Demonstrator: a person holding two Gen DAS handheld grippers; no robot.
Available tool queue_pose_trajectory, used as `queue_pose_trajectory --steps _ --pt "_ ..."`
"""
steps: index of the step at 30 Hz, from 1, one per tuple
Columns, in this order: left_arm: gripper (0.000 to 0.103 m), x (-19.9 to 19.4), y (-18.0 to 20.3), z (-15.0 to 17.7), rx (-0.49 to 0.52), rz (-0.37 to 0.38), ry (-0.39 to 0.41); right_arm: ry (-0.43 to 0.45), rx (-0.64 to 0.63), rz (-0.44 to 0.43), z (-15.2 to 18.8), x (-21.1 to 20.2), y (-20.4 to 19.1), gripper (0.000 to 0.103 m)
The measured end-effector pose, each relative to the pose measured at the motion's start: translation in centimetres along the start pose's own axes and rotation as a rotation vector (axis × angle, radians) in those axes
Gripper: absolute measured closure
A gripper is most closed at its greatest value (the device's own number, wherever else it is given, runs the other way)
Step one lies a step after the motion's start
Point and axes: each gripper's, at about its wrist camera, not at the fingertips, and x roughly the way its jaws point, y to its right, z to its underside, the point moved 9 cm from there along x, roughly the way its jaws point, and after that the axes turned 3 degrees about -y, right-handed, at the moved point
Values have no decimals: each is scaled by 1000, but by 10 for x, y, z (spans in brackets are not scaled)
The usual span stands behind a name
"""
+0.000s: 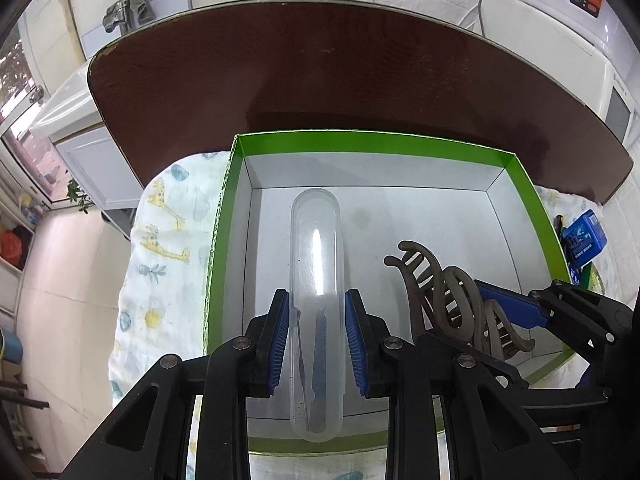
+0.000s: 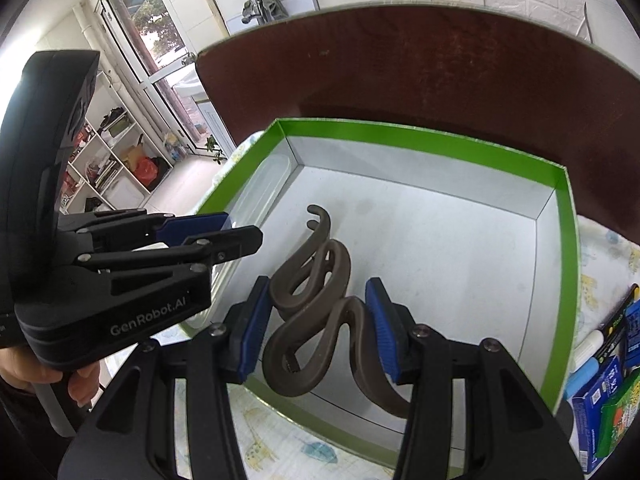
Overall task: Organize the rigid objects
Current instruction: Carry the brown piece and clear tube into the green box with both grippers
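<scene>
Lowering two items into the green box [image 1: 372,139] at once: left gripper [image 1: 316,344] with blue fingers [image 1: 279,340] pressed against both sides of a clear case [image 1: 315,280], right gripper [image 2: 318,328] with fingers [image 2: 380,328] clamped on a brown claw clip [image 2: 316,308]. Both loads already inside the box walls, case toward the left wall, clip right of it; contact with the floor not certain from either view.

Best done by settling each piece flat on the grey floor before letting go, keeping the case parallel to the left wall and the clip well clear of it, then spreading the fingers just enough to slip out without dragging anything sideways. Lifting straight up afterwards, since the cardboard walls look thin and easy to nudge.

Case: long, round-ended, smooth transparent plastic, glossy highlight down its length, something slim and dark inside. Clip: matte brown, wavy looping outline with curved teeth, hard and springy-looking, prone to rocking on its curves. Box: glossy green rim, pale matte interior, resting on a soft printed cloth [image 1: 168,240] over the dark reddish counter [image 1: 360,64]. Small cartons [image 2: 600,400] lying outside, right of the box.
</scene>
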Motion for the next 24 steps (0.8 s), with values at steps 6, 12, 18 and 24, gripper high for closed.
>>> queue_pose_trajectory --steps 6,12,18,24 --pt "75 12 -5 4 -1 -10 -30 -26 11 6 4 14 2 56" --pt "75 26 -7 8 2 -34 -71 -49 8 -3 7 23 -5 56" --pt "75 26 -5 8 1 -42 -72 -57 9 -13 11 16 -4 54" --pt "75 24 -7 5 -24 -53 -75 -39 -3 -22 10 -1 -4 54"
